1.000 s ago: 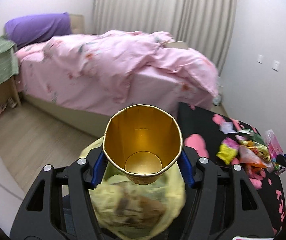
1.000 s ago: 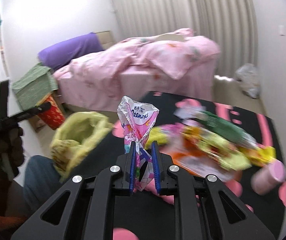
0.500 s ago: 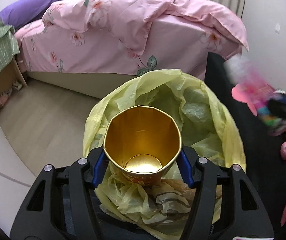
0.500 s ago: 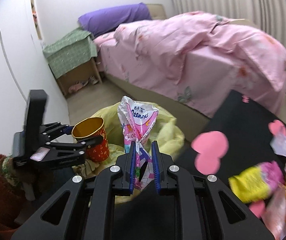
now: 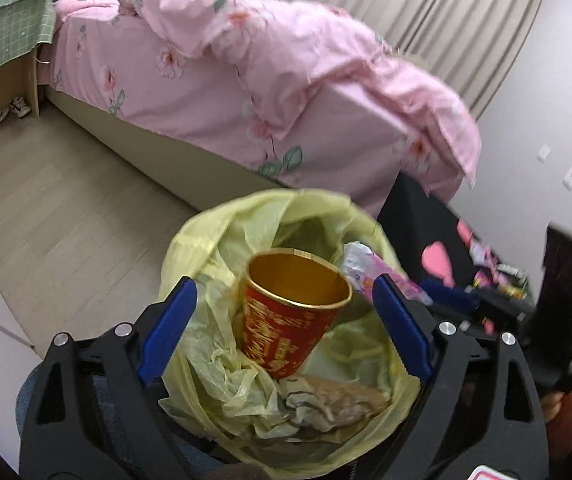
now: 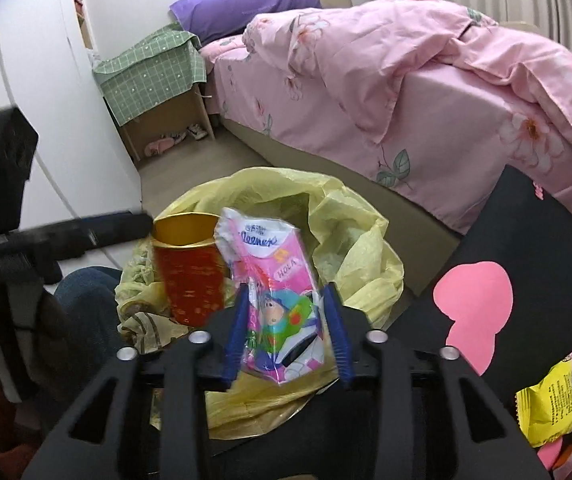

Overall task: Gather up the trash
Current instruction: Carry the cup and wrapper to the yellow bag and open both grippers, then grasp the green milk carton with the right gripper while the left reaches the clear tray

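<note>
A yellow trash bag [image 5: 213, 248] [image 6: 350, 216] stands open below both grippers. A red paper cup with a gold inside [image 5: 286, 320] [image 6: 189, 272] sits tilted in the bag's mouth on crumpled paper. My left gripper [image 5: 283, 282] is open and its jaws are still opening; the cup stands between the blue pads [image 5: 167, 324] with a gap on each side. My right gripper [image 6: 286, 288] hangs over the bag with its jaws opening. A pink tissue pack [image 6: 273, 280] [image 5: 370, 268] hangs loosely between its pads [image 6: 336, 332], no longer pinched.
A bed with a pink quilt [image 6: 406, 80] fills the far side. A black table cover with pink hearts [image 6: 474, 308] lies to the right with snack wrappers [image 6: 558, 400] on it. A nightstand under a green cloth [image 6: 153, 68] stands at the back left. A person's knee [image 6: 85, 288] is beside the bag.
The left jaws have spread off the cup, which has dropped lower into the bag. The right gripper has come over the bag and its jaws have parted off the tissue pack.
</note>
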The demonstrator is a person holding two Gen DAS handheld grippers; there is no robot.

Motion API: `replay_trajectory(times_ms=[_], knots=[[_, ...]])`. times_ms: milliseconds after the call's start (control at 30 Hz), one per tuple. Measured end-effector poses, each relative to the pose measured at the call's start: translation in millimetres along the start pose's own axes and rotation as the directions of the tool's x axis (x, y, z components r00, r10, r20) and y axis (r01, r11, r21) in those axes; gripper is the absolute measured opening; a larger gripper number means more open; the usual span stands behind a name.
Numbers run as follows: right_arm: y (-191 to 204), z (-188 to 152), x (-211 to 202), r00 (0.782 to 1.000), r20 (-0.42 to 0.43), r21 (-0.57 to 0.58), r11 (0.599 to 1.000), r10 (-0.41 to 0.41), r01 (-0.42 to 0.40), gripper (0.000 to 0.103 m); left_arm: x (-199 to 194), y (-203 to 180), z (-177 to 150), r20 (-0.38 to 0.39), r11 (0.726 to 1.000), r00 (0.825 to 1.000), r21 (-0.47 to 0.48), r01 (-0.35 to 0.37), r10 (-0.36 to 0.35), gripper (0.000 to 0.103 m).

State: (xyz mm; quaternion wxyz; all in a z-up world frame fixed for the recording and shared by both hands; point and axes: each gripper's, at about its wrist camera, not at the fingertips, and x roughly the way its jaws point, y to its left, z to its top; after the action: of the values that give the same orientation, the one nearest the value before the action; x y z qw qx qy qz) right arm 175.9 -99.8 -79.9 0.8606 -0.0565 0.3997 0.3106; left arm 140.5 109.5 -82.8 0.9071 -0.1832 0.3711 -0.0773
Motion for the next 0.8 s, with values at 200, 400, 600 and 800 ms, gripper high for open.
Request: replay_trajectory(times_ms=[200,400,600,800], knots=[[-6.4,0.7,-22.5,0.999,0.035,0.032,0.999,-0.021,0.020,0.056,-24.9,-1.7,13.2,0.098,1.000,0.995,-0.030,-0.006,0.009,0.089],[-15.6,-7.8,-62.4,0.994,0.088,0.046,0.997,-0.069,0.066,0.062,-28.5,-10.7,13.3,0.105,1.000,0.994,-0.010,-0.010,0.011,0.090],[-45.7,-37.8,-121.8,0.981,0.167,0.110,0.990,-0.102,0.085,0.071,-24.7,-35.7,7.2,0.091,0.996,0.994,0.062,0.059,-0.065,0.090],[-77.3,-79.9,-184.4,0.938,0.174,0.130,0.951,-0.299,0.279,0.071,-6.0,-89.1,-5.9,0.004,0.970,0.986,0.180,0.163,-0.167,0.090]])
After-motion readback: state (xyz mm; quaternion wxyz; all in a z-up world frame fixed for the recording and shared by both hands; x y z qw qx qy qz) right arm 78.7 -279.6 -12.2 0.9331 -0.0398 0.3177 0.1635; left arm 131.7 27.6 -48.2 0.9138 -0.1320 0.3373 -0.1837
